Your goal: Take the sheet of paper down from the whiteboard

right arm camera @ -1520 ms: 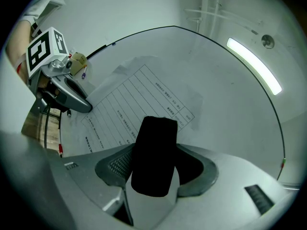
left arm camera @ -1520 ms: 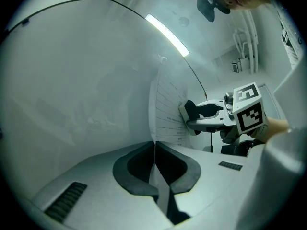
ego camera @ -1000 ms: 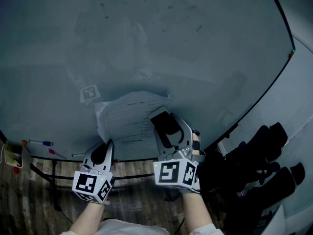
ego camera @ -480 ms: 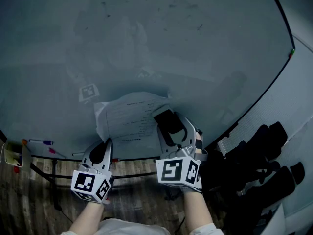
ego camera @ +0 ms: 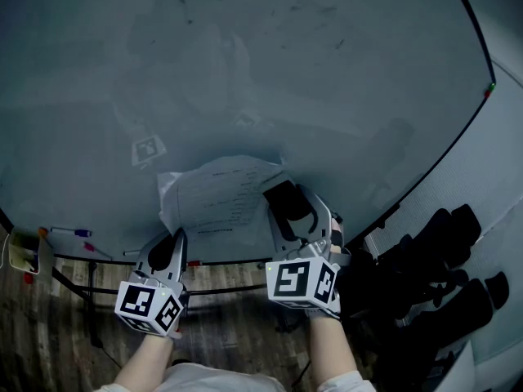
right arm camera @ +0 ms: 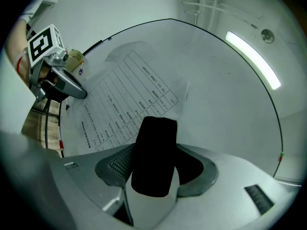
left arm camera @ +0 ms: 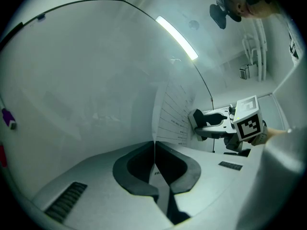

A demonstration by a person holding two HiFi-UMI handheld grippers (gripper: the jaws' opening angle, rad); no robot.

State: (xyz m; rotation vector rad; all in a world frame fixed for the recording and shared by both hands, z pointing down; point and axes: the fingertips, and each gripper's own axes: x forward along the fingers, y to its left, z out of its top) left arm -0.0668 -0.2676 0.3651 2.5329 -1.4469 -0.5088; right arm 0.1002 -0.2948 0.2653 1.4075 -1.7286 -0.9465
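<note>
Sheet of paper (ego camera: pixel 216 198): printed, creased, low on the whiteboard (ego camera: pixel 286 72), lower left edge lifted off it.
Left gripper (left arm camera: pixel 154 145): jaws together, pinching that edge.
Right gripper (right arm camera: pixel 156 143): jaws clamped on a black block (right arm camera: pixel 153 162) at the sheet's right edge.
Small holder (ego camera: pixel 18 253) at board's ledge: contents indistinct.

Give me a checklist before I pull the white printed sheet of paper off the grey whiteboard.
1. Left gripper shut on the edge of the white printed sheet of paper: ok.
2. Right gripper clamped on the black rectangular block: ok.
3. Block lifted clear of the sheet: cannot tell.
4. Sheet off the grey whiteboard: not ok, it lies against it.
5. Nothing else pinning the sheet: ok, none visible.
</note>
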